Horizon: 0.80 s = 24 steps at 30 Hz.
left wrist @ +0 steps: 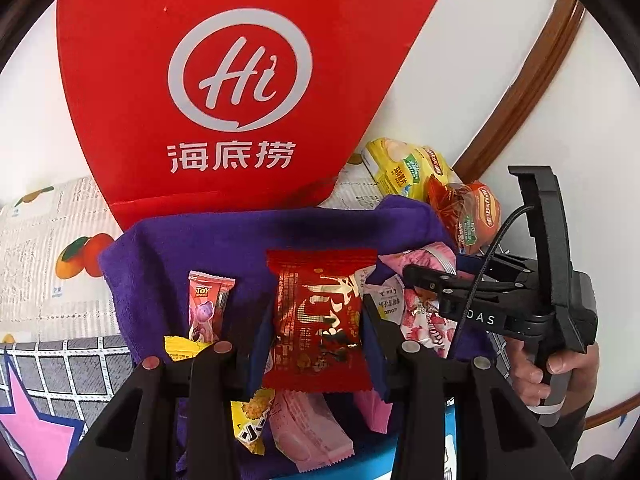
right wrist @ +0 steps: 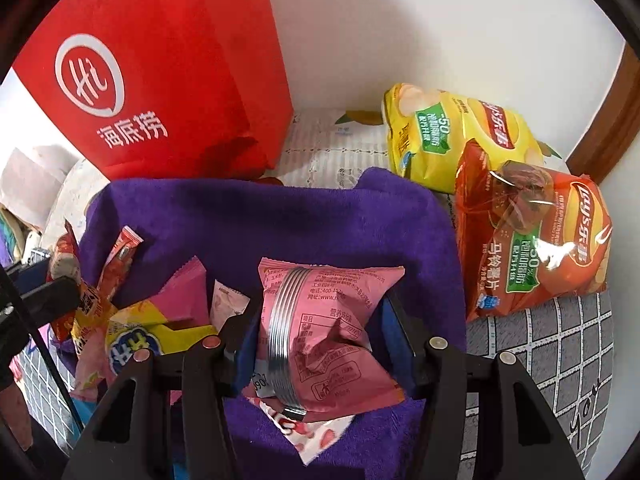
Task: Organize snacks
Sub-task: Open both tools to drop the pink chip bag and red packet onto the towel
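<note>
My left gripper [left wrist: 316, 332] is shut on a red foil snack packet [left wrist: 320, 320] with gold print, held over a purple towel [left wrist: 208, 240] strewn with small snacks. A pink Toy Story packet [left wrist: 208, 304] lies to its left. My right gripper [right wrist: 316, 332] is shut on a pink snack packet [right wrist: 320, 320], its back label facing me, above the same purple towel [right wrist: 260, 220]. In the left wrist view the right gripper [left wrist: 432, 280] shows at the right, held by a hand [left wrist: 560, 368]. Pink and yellow packets [right wrist: 140, 332] lie at lower left.
A red paper bag [left wrist: 224, 80] with a white Hi logo stands behind the towel against a white wall. A yellow chip bag [right wrist: 452, 136] and an orange chip bag [right wrist: 540, 240] lie at the right. A fruit-print cloth [left wrist: 48, 248] and a grey checked cloth [right wrist: 540, 352] cover the surface.
</note>
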Each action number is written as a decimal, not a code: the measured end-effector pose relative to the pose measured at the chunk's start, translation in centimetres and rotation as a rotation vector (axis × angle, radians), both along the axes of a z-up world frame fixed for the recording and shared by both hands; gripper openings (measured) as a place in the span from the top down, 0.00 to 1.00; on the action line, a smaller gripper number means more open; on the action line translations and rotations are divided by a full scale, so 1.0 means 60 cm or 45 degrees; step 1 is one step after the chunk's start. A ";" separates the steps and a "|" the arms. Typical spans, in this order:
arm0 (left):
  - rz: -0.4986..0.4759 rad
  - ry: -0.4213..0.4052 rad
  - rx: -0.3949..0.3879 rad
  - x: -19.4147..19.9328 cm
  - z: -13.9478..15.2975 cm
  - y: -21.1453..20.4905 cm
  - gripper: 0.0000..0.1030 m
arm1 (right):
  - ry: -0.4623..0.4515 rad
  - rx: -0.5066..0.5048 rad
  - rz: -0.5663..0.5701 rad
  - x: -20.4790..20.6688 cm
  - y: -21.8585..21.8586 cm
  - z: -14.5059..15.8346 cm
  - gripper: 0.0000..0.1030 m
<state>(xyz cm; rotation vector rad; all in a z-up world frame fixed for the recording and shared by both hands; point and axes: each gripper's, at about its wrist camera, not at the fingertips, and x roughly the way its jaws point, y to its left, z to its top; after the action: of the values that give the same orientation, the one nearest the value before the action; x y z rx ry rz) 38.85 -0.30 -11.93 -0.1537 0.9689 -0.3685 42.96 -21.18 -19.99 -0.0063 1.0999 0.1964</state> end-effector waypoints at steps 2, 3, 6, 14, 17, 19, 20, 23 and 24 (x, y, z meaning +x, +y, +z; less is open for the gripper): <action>-0.007 0.001 -0.003 0.002 -0.002 -0.002 0.62 | 0.015 -0.005 -0.014 0.003 -0.003 -0.004 0.46; -0.007 0.002 -0.003 0.003 -0.003 -0.001 0.62 | 0.023 0.000 -0.012 0.003 -0.004 -0.005 0.46; -0.015 0.008 -0.016 0.006 -0.005 -0.002 0.62 | 0.014 0.005 0.003 0.000 -0.005 0.003 0.38; -0.027 0.039 -0.065 0.010 -0.006 0.004 0.55 | -0.076 0.045 -0.015 -0.016 -0.013 0.043 0.34; -0.023 0.014 -0.064 0.003 0.003 0.006 0.45 | -0.107 0.044 -0.022 -0.022 -0.014 0.056 0.34; -0.032 0.002 -0.072 -0.003 0.013 0.009 0.44 | -0.131 0.043 -0.025 -0.028 -0.012 0.065 0.34; -0.034 -0.007 -0.078 -0.006 0.019 0.010 0.43 | -0.141 0.040 -0.025 -0.030 -0.010 0.069 0.34; -0.039 -0.041 -0.081 -0.018 0.039 0.012 0.42 | -0.198 0.010 -0.032 -0.045 -0.004 0.089 0.34; -0.036 -0.054 -0.081 -0.023 0.048 0.013 0.42 | -0.225 -0.005 -0.044 -0.053 -0.001 0.101 0.34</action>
<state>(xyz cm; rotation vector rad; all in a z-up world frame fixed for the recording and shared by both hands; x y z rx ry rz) 37.46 0.50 -9.08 -0.1896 0.9190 -0.4273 39.78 -21.24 -13.94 -0.0075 0.9235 0.1594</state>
